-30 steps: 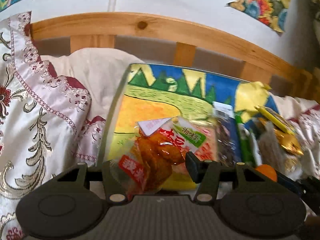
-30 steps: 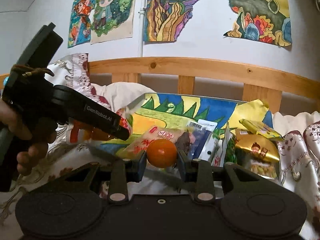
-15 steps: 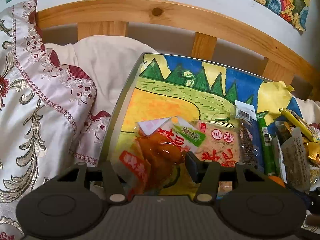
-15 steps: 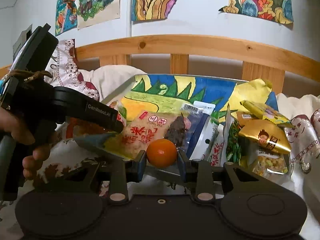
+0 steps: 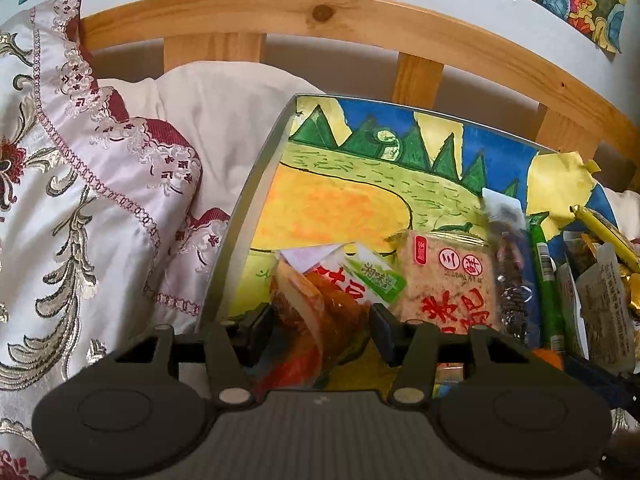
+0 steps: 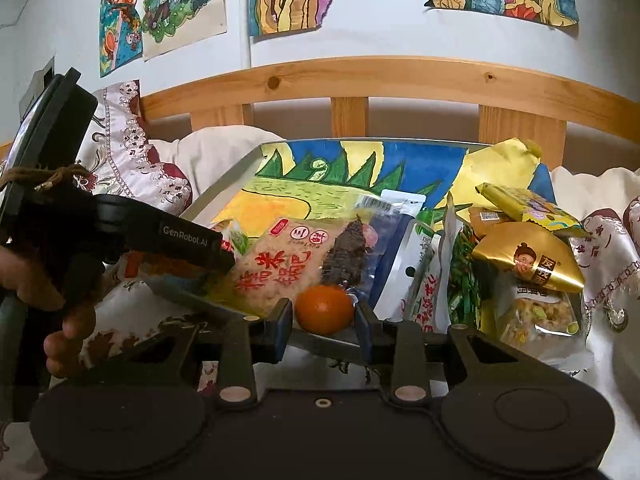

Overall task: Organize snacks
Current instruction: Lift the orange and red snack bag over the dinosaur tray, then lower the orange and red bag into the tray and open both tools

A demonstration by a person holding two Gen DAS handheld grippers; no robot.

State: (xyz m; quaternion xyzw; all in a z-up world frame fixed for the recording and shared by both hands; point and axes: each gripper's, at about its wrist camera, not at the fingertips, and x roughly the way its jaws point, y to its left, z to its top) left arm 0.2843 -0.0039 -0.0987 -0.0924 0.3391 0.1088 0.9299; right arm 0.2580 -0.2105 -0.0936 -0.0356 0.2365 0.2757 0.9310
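The left gripper (image 5: 322, 320) holds a clear snack packet (image 5: 320, 300) with reddish-brown pieces inside, its fingers closed against the packet's sides above the near left part of a tray (image 5: 240, 216) lined with a bright painted landscape. The right gripper (image 6: 324, 312) is clamped narrowly on a small orange (image 6: 325, 309) at the tray's near edge. The tray lies on a bed, beside an embroidered pillow (image 5: 80, 200) and in front of a wooden headboard (image 6: 400, 80). On the tray, a pale rice-cake packet (image 6: 280, 264) with red characters lies just behind the orange, next to a dark-filled clear pouch (image 6: 352, 248). A gold packet (image 6: 528, 256) and a yellow wrapper (image 6: 528, 208) are piled at the tray's right side. A person's hand (image 6: 52, 320) grips the left gripper's handle.
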